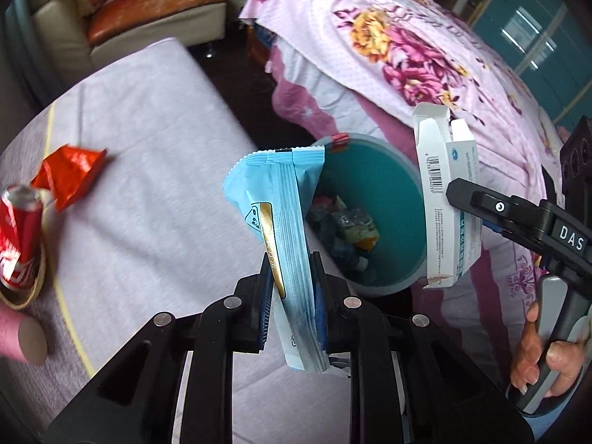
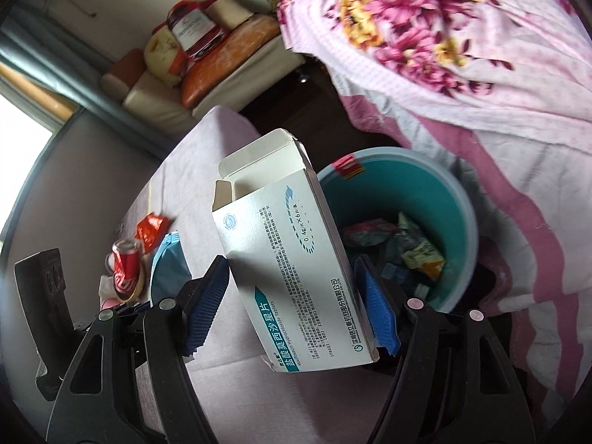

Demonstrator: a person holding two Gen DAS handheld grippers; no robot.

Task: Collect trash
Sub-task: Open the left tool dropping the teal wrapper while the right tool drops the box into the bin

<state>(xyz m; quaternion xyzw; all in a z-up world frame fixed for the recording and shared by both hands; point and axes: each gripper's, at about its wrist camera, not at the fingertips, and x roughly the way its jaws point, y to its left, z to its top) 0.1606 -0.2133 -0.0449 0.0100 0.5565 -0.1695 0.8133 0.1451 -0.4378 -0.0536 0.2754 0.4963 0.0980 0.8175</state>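
My left gripper (image 1: 292,270) is shut on a light blue snack wrapper (image 1: 281,222), held upright beside the teal trash bin (image 1: 388,285). My right gripper (image 2: 292,292) is shut on an open white medicine box (image 2: 285,259), held at the bin's (image 2: 462,199) near rim; the box also shows in the left wrist view (image 1: 447,199), over the bin's right edge. The bin holds several crumpled wrappers (image 1: 351,229). A red soda can (image 1: 18,236) and a red wrapper (image 1: 70,174) lie on the grey cloth surface (image 1: 148,185) to the left.
A floral pink quilt (image 1: 407,48) lies behind and to the right of the bin. A cardboard tube (image 1: 22,336) sits at the left edge. A sofa with an orange cushion (image 1: 148,3) stands at the back. Dark floor lies between.
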